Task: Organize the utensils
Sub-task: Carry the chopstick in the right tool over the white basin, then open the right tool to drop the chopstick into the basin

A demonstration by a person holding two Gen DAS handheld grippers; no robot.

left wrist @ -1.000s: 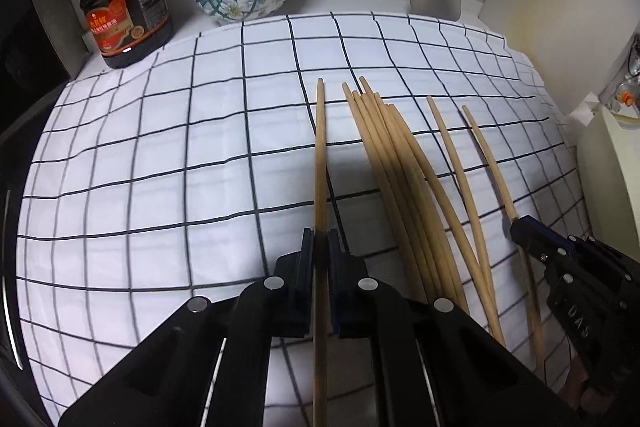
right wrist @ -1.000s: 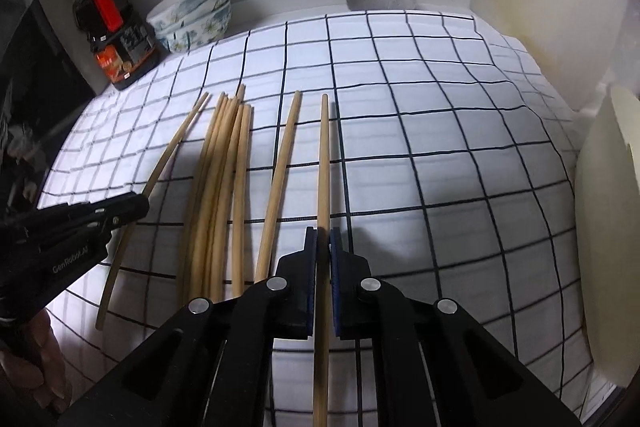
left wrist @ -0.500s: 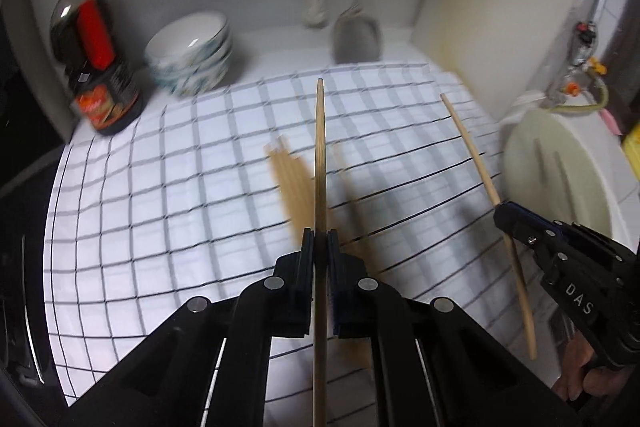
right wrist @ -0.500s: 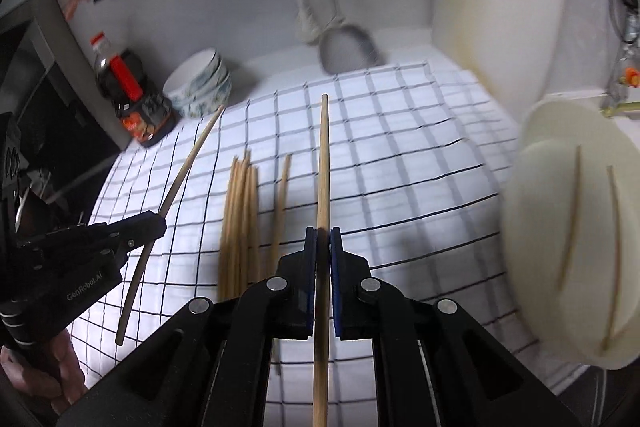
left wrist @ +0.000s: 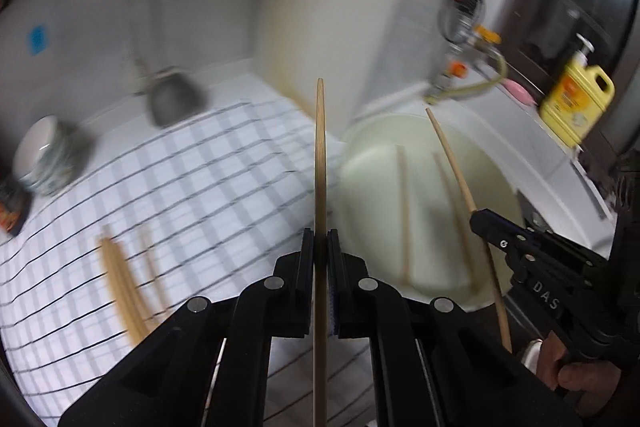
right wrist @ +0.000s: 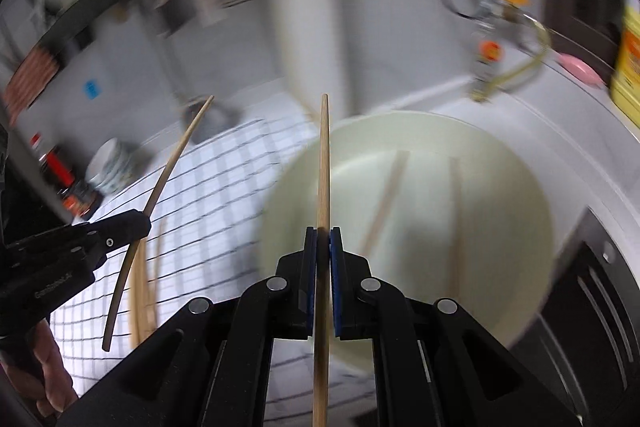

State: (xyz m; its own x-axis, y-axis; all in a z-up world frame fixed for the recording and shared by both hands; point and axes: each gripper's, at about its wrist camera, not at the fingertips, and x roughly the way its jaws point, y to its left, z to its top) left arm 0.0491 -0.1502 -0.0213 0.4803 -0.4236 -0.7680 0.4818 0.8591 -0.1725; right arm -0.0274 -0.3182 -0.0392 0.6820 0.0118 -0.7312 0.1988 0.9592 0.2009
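My left gripper [left wrist: 320,239] is shut on a wooden chopstick [left wrist: 320,155] that points forward over the edge of a cream basin [left wrist: 424,131]. My right gripper [right wrist: 323,239] is shut on another chopstick [right wrist: 324,155], held above the same basin [right wrist: 480,147]. Each gripper shows in the other's view: the right gripper [left wrist: 478,219] with its chopstick [left wrist: 452,159], the left gripper [right wrist: 142,223] with its chopstick [right wrist: 172,167]. Two chopsticks [left wrist: 404,211] [left wrist: 452,203] lie inside the basin. Several more chopsticks [left wrist: 120,283] remain on the checked cloth [left wrist: 208,187].
Stacked bowls [left wrist: 44,159] and a dark sauce bottle [right wrist: 60,179] stand at the cloth's far left. A metal spatula [left wrist: 172,99] hangs at the back, beside a pale cutting board [left wrist: 328,7]. A tap [left wrist: 468,15] and a yellow detergent bottle [left wrist: 576,99] are beyond the basin.
Both grippers have lifted their chopsticks off the cloth and swung right and up, from above the pile to over the basin. Both stayed shut.
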